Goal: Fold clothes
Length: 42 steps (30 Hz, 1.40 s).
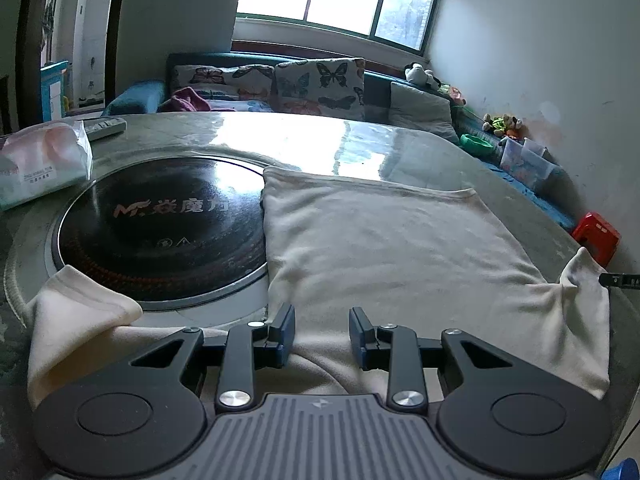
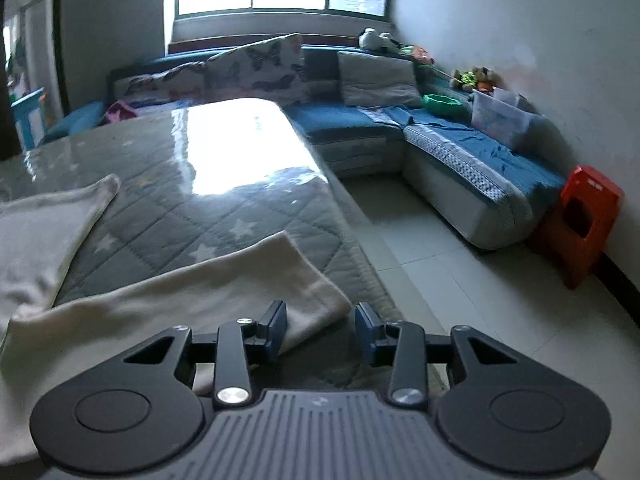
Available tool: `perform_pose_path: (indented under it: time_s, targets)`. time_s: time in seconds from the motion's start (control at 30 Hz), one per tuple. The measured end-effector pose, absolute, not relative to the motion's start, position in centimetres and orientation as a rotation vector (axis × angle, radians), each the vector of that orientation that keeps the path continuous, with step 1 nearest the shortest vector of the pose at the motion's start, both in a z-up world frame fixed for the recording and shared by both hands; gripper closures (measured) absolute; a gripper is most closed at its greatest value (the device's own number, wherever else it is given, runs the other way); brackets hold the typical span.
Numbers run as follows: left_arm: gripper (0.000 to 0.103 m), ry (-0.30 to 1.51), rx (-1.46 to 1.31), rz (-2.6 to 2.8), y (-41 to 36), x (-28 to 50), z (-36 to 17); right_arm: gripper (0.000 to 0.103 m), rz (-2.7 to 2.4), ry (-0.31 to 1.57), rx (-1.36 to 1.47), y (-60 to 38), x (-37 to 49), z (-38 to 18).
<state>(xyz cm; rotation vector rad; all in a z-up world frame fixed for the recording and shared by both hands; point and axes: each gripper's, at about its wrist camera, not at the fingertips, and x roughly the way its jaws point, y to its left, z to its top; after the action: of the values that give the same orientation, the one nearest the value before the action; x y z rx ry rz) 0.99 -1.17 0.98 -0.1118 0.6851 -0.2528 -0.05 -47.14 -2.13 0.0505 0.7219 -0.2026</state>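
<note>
Right now your cream garment (image 1: 384, 240) lies spread flat on the table (image 1: 304, 136), its body across the near right part and partly over the black induction hob (image 1: 168, 232) set in the middle, likely laid out wide so it can be folded. One sleeve (image 1: 80, 312) reaches toward the near left edge and the other sleeve (image 2: 224, 288) runs out to the near right edge, where its cuff almost hangs off. Your left gripper (image 1: 322, 332) hovers over the near hem with its jaws apart and no cloth pinched between them. Your right gripper (image 2: 321, 330) sits at that right cuff, jaws also apart, the cuff's corner between them but not squeezed, probably lined up to grab it.
</note>
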Motion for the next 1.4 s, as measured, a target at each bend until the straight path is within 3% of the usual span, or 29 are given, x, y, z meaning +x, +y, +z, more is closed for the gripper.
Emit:
perform_pose_path:
  time_s: [0.1,0.17,0.27,0.4,0.53,0.63,0.8,1.07,1.4]
  targets:
    - [0.07,0.687,-0.107,-0.25,-1.3,1.0,1.0,0.076,-0.177,0.716,0.079,-47.5,-0.1,-2.3]
    - [0.07,0.689,-0.103,-0.247,-1.4,1.1,1.1,0.094,-0.171,0.711,0.086,-47.5,-0.1,-2.3]
    - [0.07,0.692,-0.102,-0.245,-1.4,1.0,1.1,0.099,-0.213,0.697,0.042,-47.0,-0.3,-2.0]
    - [0.07,0.692,-0.092,-0.245,-1.5,1.0,1.1,0.099,-0.291,0.685,-0.015,-47.0,-1.4,-1.5]
    - [0.063,0.692,-0.08,-0.256,-1.9,1.0,1.1,0.095,-0.293,0.721,-0.008,-47.6,-1.7,-2.2]
    - [0.063,0.697,-0.079,-0.276,-2.5,0.9,1.7,0.087,-0.294,0.705,-0.019,-47.3,-1.8,-1.6]
    - [0.065,0.684,-0.052,-0.41,-5.6,0.4,2.8,0.087,-0.159,0.671,-0.032,-45.4,-0.9,1.0]
    - [0.069,0.71,-0.005,-0.707,-12.9,-0.6,2.2,0.087,0.191,0.708,-0.073,-38.9,4.8,2.0]
    - [0.07,0.753,0.002,-0.881,-16.1,-1.7,1.2,0.087,0.354,0.772,-0.21,-31.9,12.5,-0.3]
